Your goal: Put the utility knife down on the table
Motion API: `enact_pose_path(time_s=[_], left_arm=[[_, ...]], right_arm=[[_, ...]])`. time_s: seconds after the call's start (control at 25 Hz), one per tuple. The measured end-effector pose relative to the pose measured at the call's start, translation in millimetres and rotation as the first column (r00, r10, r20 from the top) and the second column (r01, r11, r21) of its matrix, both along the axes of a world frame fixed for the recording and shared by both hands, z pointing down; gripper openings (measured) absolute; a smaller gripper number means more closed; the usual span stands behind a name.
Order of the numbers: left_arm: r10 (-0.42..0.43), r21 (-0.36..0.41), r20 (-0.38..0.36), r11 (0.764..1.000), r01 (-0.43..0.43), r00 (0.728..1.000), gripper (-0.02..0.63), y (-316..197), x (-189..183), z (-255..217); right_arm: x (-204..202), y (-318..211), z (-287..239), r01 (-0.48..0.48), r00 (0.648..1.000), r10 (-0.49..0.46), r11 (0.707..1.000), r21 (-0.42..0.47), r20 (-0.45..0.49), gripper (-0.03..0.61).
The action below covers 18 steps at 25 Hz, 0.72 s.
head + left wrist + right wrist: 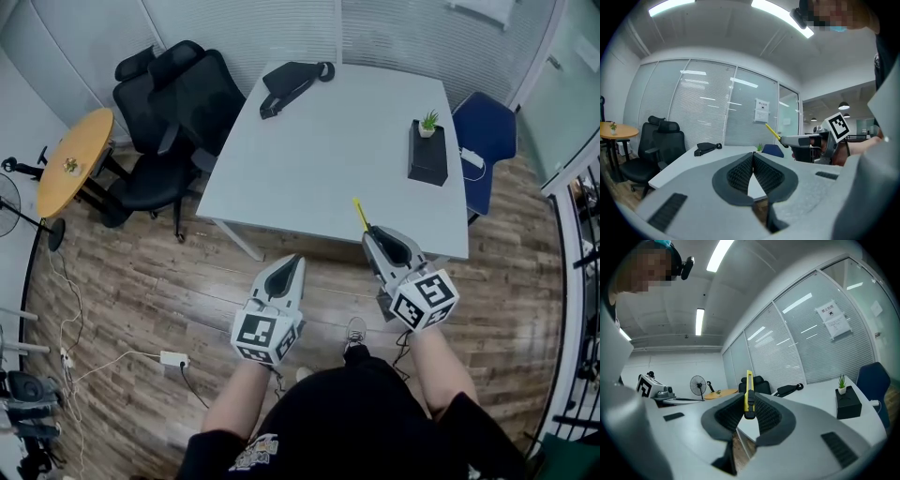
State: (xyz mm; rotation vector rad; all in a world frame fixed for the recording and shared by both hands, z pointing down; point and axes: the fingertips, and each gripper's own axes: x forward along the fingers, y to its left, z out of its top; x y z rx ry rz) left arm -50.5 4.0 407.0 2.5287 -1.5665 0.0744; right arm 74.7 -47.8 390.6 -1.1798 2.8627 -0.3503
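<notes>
I'm pinching the utility knife [748,391] in my right tool [371,232], w/ the jaws clamping its yellow body & the black slider showing. The knife's sticking out past the tips, pointing up & fwd. I'm holding it in the air over the near edge of the desk [319,159], not touching it. My left tool [753,158] is hanging w/ jaws pressed together, nothing btwn them, over the wood floor [169,281] just short of the desk. A black bag [291,82] is lying at the desk's far side. A black box [427,157] w/ a small plant [428,121] on top is sitting to the right.
</notes>
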Motion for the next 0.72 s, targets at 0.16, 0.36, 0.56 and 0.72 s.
enact_pose_path(time_s=[0.16, 0.36, 0.56, 0.72], left_arm=[[-0.016, 0.002, 0.003, 1.0, 0.016, 1.0, 0.005, -31, 17, -1], [-0.043, 0.004, 0.003, 0.999, 0.043, 0.999, 0.005, -61, 36, -3], [-0.066, 0.003, 0.007, 0.998, 0.066, 0.998, 0.005, -84, 53, -4], [-0.079, 0.004, 0.012, 0.997, 0.078, 0.997, 0.005, -96, 61, -4]], right_arm=[[17, -33, 1, 0.014, 1.0, -0.014, 1.0, -0.001, 0.003, 0.069], [36, -66, 2, 0.037, 0.999, -0.037, 0.999, -0.005, 0.002, 0.069], [50, -93, 3, 0.062, 0.998, -0.062, 0.998, -0.009, 0.009, 0.069], [57, -108, 5, 0.078, 0.997, -0.078, 0.997, -0.01, 0.01, 0.069]])
